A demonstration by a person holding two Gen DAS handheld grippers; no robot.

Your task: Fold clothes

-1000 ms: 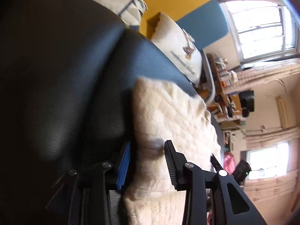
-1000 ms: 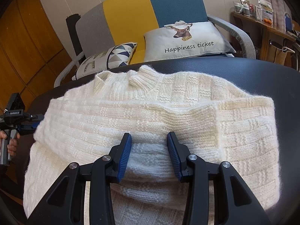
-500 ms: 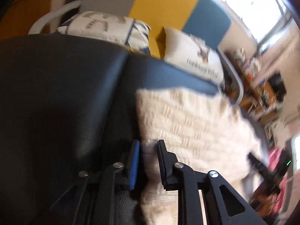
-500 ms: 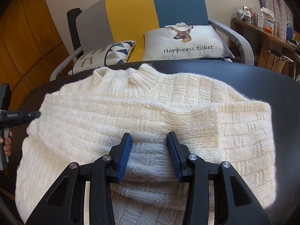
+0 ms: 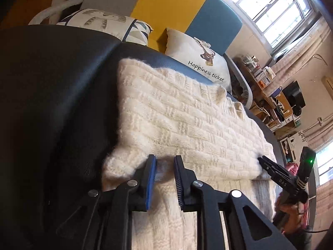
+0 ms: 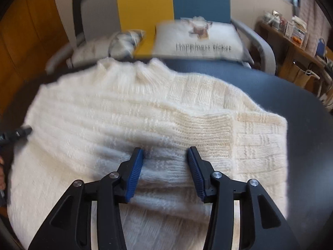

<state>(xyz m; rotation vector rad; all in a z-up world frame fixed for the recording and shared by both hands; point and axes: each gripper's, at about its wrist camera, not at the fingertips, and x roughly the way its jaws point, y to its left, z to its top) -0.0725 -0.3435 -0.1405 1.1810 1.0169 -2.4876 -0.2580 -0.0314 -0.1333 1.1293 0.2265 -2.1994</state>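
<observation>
A cream knitted sweater [image 5: 187,120] lies partly folded on a black padded surface [image 5: 52,104], collar toward the chair. My left gripper [image 5: 164,166] is at its left folded edge, jaws narrowly apart with a fold of knit between them. My right gripper [image 6: 165,160] sits over the middle fold of the sweater [image 6: 129,114], jaws apart with a ridge of knit between the pads. The right gripper's tip also shows in the left wrist view [image 5: 270,164]; the left gripper's tip shows at the left edge of the right wrist view [image 6: 18,133].
Behind the surface stands a grey, yellow and blue chair [image 6: 145,10] with a deer cushion [image 6: 197,37] and a patterned cushion [image 5: 104,23]. A cluttered wooden shelf [image 6: 291,35] is at the right. The black surface edge [image 6: 308,145] curves away right.
My left gripper moved right along the sweater's edge and its jaws, which had narrowed, stand a bit wider. My right gripper lifted slightly with the fold; the view is blurred by motion.
</observation>
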